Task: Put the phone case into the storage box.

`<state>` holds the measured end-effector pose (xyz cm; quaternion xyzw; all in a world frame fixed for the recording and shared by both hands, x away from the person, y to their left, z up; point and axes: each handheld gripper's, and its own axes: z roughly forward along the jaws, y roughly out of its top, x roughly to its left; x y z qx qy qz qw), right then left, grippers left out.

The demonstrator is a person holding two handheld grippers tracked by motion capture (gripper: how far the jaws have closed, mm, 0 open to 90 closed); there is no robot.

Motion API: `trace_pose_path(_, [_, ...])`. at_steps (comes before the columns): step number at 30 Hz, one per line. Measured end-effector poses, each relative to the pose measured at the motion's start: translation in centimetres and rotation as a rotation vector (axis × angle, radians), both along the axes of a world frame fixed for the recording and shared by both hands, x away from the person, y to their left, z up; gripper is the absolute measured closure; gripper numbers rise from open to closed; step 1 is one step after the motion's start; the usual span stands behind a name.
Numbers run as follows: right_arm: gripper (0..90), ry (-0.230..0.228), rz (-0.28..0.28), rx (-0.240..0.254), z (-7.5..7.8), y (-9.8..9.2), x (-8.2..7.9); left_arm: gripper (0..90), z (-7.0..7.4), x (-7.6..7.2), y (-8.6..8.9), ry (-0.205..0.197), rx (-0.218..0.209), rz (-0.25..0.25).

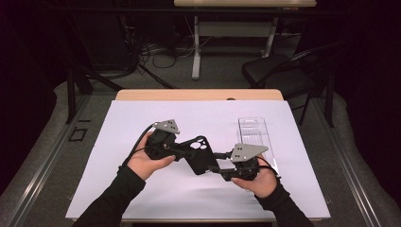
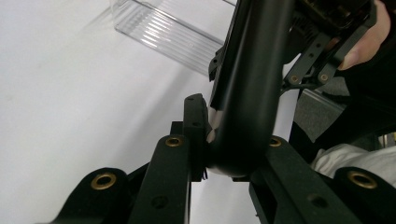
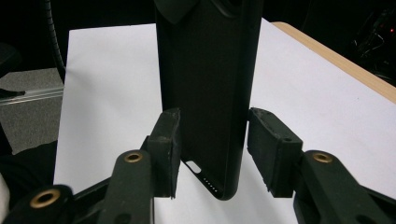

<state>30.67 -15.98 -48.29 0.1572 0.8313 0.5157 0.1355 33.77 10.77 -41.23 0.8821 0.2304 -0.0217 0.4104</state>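
The black phone case (image 1: pixel 200 155) hangs in the air above the white table (image 1: pixel 142 118), stretched between the two claws. Its long axis runs slantwise, from the camera-cutout end up at the left down to the port end at the right. The left claw (image 1: pixel 182 152) is clamped narrow on the upper end; in the left gripper view its pads (image 2: pixel 196 122) press on the case's edge (image 2: pixel 247 93), so this hand carries it. The right claw (image 1: pixel 218 168) comes in from the opposite side at the lower end. In the right gripper view the case (image 3: pixel 205 84) stands upright between its jaws, the left pad (image 3: pixel 169 140) right against the case, the right pad (image 3: pixel 271 144) standing off with a sliver of table showing between. So that claw is part-open, straddling the case and not gripping it.

A clear plastic tray (image 1: pixel 255 135) lies on the table just beyond the right hand (image 1: pixel 260 182), nearer to that hand than to the left one.
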Motion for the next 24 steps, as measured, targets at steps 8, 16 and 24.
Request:
trace_pose_path(8, [58.1, 0.011, -0.016, -0.022, 0.2, 0.1, -0.2, 81.5, -0.2, 0.1, -0.4, 0.007, 0.031, 0.0])
trace_pose_path(16, [62.6, 0.018, -0.056, -0.043, 0.4, 0.1, -0.3, 81.5, -0.3, 0.0, -1.0, 0.006, 0.064, -0.005])
trace_pose_path(24, [66.5, 0.043, -0.095, -0.05, 0.8, -0.1, -0.3, 81.5, -0.5, -0.2, -1.6, -0.01, 0.098, -0.003])
